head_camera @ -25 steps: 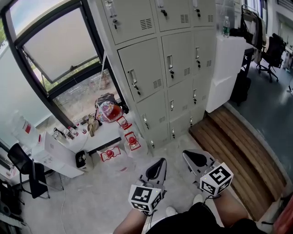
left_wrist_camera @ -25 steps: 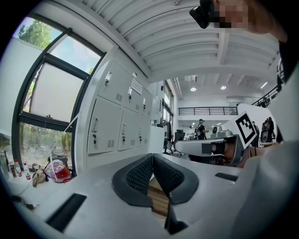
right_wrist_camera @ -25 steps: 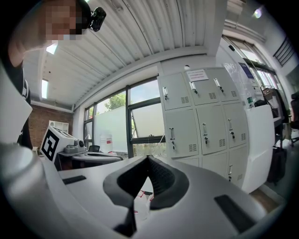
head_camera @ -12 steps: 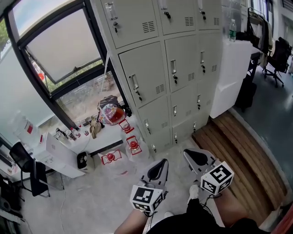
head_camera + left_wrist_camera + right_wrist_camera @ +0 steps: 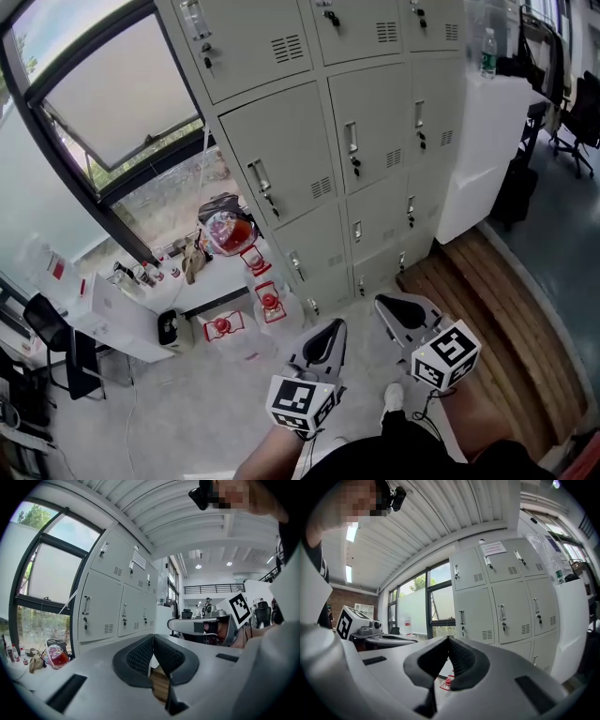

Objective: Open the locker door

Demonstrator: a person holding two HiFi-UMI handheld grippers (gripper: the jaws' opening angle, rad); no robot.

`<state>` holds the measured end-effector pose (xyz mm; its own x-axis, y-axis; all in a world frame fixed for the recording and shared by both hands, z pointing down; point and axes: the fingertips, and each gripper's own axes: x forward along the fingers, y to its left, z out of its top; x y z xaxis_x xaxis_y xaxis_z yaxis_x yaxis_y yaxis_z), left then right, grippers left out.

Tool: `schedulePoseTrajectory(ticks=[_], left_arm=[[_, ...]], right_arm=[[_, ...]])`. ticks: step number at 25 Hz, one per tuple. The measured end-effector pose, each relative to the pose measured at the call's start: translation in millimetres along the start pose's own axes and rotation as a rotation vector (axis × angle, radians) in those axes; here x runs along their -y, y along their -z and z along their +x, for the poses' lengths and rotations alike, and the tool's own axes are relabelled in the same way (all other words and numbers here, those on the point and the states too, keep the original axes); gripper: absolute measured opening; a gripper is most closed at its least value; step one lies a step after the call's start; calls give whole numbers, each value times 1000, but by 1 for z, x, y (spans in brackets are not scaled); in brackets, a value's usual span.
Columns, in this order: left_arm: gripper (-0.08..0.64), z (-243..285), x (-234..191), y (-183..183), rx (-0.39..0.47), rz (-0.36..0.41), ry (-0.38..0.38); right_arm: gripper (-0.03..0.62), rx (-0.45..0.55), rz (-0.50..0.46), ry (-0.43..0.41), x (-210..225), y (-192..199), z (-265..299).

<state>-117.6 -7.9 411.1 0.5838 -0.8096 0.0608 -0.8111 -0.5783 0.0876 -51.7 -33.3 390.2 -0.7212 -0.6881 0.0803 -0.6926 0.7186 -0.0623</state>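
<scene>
We're in the approach, by my reading: no contact made, and every door on the lockers (image 5: 375, 112) sits shut and flush. The left gripper (image 5: 330, 330) and the right gripper (image 5: 386, 307) ride side by side low in the head view. Both point level toward the lockers and are well apart from them, with pale floor (image 5: 234, 394) in between.

Left jaws are pressed together tip to tip with nothing caught between them. Right jaws tell the same story — closed and empty.

Which door is the target? The task doesn't say, and nothing here settles it. The middle-row door (image 5: 281, 159) stands ahead of the left gripper and somewhat to its left, its upright handle (image 5: 258, 178) near the door's left edge with a key lock just below. In the right gripper view the lockers fill the space ahead and to the right, above the line of the jaws. In the left gripper view they lie off to the left.

Next move, as I judge it: close the gap, pick one handle and spread one pair of jaws enough to straddle that thin bar. Then clamp on it and pull out. With the handles on the left edge, the hinges are probably on the right — so the pull should follow an arc swinging rightward.
</scene>
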Motion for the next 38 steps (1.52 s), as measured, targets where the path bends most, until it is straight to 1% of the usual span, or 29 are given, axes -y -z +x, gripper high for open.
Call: schedulePoseTrajectory(ticks=[4, 10, 20, 29, 31, 35, 38], left_arm=[[17, 33, -5, -2, -8, 2, -13], [17, 79, -13, -8, -5, 4, -39], [17, 142, -18, -20, 9, 15, -107], [17, 177, -12, -31, 14, 36, -154], [17, 181, -11, -31, 13, 29, -157], [17, 188, -10, -32, 16, -16, -149], [17, 192, -11, -38, 19, -6, -154]], right_arm=[[54, -3, 7, -12, 34, -3, 13], [54, -1, 0, -52, 77, -8, 34], [54, 13, 9, -110, 144, -21, 59], [54, 33, 33, -146, 187, -32, 66], [54, 41, 34, -148, 194, -34, 66], [54, 62, 47, -140, 205, -39, 66], [54, 70, 47, -131, 210, -44, 67]])
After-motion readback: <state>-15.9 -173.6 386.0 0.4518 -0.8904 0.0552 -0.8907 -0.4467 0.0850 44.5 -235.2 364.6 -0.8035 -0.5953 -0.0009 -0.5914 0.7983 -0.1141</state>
